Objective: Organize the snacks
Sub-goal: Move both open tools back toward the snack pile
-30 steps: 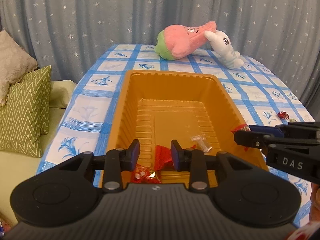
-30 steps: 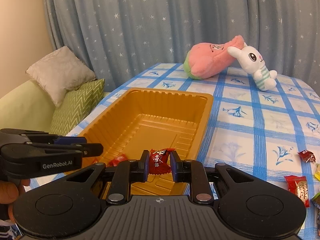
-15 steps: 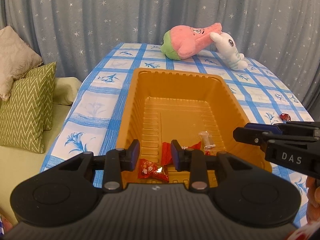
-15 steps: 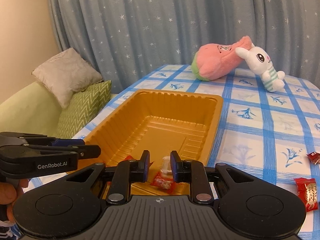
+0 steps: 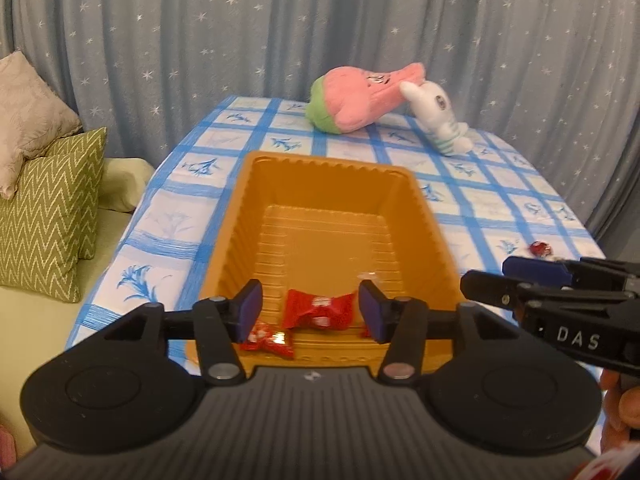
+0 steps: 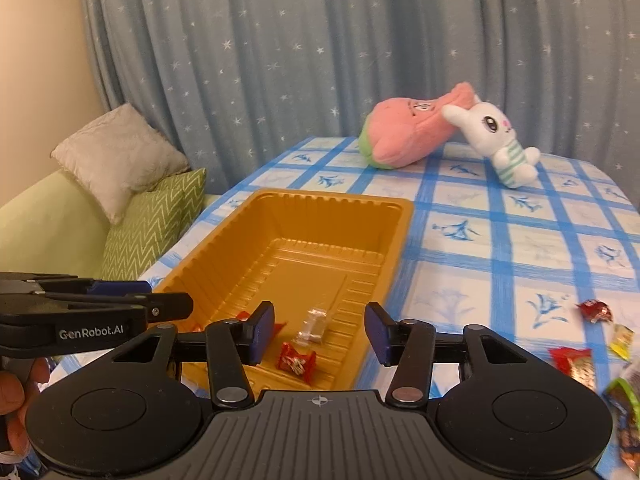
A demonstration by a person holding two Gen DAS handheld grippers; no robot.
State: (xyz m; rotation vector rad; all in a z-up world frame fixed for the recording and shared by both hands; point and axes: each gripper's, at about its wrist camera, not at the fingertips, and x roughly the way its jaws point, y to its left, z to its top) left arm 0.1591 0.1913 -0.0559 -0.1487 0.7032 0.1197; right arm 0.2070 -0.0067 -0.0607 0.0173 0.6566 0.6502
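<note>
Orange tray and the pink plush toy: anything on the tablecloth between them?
Nothing. In both wrist views the checked tablecloth is bare between the orange tray far rim and the pink plush toy. Loose snacks lie to the tray's right.

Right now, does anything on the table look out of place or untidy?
Yes. Several wrapped snacks lie loose on the checked tablecloth to the right of the orange tray, among them a round red candy and a flat red packet, while other candies already lie in the tray. The two plush toys are tipped over at the far end.
</note>
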